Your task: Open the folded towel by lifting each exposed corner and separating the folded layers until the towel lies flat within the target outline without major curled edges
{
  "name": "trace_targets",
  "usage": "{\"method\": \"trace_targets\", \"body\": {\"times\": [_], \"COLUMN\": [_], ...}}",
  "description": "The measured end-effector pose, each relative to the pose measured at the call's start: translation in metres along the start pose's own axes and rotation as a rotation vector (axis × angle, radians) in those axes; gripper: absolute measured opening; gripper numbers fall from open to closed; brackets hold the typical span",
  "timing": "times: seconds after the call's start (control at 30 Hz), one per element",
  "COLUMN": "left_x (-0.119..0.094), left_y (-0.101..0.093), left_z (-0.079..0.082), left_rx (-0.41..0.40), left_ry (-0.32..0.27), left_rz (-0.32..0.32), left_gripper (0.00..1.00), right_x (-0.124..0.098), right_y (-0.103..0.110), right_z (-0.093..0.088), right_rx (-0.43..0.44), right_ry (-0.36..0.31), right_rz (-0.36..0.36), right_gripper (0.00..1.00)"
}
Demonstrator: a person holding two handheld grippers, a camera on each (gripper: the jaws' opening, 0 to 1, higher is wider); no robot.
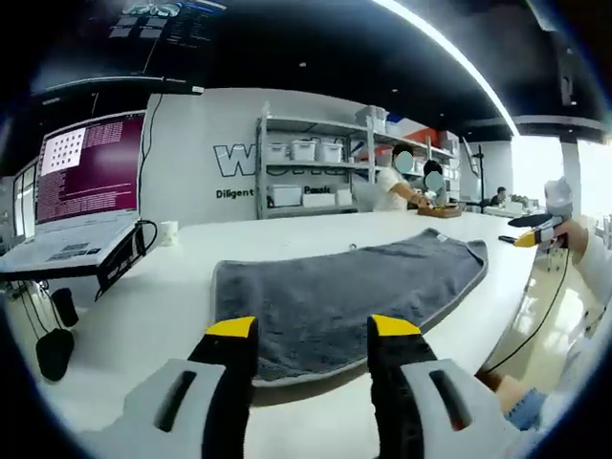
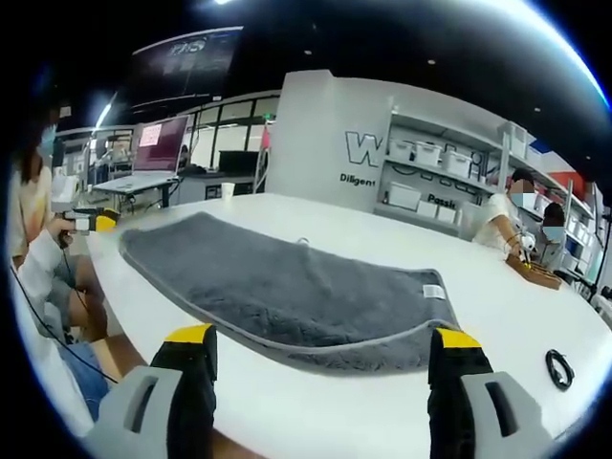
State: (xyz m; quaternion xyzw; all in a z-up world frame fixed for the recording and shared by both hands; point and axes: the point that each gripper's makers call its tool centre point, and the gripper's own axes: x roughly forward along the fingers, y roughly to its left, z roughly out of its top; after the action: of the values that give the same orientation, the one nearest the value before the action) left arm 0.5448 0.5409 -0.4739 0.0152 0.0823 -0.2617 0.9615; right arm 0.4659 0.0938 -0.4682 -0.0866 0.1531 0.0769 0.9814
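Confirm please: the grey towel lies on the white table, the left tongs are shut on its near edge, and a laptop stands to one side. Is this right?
Not quite. The left tongs are open and hold nothing, as the left gripper view shows: the near edge of the grey towel lies between the two yellow tips. The white table and the laptop are as you say.

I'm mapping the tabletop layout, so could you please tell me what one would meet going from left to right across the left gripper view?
Laptop → white cup → grey towel → the right gripper, held out past the table's right edge.
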Motion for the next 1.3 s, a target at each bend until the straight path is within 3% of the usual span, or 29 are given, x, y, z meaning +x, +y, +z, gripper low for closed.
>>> {"method": "trace_targets", "body": {"times": [0.07, 0.23, 0.4, 0.6, 0.67, 0.87, 1.03, 1.17, 1.3], "left_x": [0.001, -0.001, -0.001, -0.001, 0.0, 0.0, -0.001, -0.005, -0.006], "left_y": [-0.005, -0.017, -0.018, -0.014, -0.014, -0.024, -0.025, -0.023, -0.02], "left_z": [0.005, 0.009, 0.012, 0.006, 0.003, 0.0, 0.0, 0.002, 0.003], "left_rx": [0.003, -0.006, 0.002, 0.009, 0.011, 0.04, 0.036, 0.033, 0.033], "left_ry": [-0.005, 0.002, 0.0, 0.038, 0.053, 0.078, 0.078, 0.069, 0.067], "left_rz": [-0.011, -0.069, -0.071, -0.054, -0.052, -0.072, -0.069, -0.053, -0.045], "left_gripper": [0.68, 0.73, 0.86, 0.96, 0.99, 0.99, 0.99, 0.99, 0.99], "right_x": [-0.001, 0.002, 0.009, 0.023, 0.032, 0.056, 0.082, 0.101, 0.118], "right_y": [-0.005, -0.021, -0.044, -0.083, -0.092, -0.107, -0.119, -0.134, -0.151], "right_z": [0.001, 0.006, 0.006, -0.015, -0.02, -0.024, -0.028, -0.034, -0.055], "right_rx": [0.001, 0.001, -0.001, -0.165, -0.161, -0.11, -0.043, -0.012, -0.053], "right_ry": [0.003, 0.002, 0.019, 0.151, 0.172, 0.193, 0.203, 0.211, 0.296], "right_rz": [-0.006, -0.011, 0.013, -0.019, -0.008, 0.064, 0.161, 0.161, 0.125], "right_gripper": [0.92, 0.91, 0.85, 0.83, 0.83, 0.81, 0.63, 0.61, 0.54]}}
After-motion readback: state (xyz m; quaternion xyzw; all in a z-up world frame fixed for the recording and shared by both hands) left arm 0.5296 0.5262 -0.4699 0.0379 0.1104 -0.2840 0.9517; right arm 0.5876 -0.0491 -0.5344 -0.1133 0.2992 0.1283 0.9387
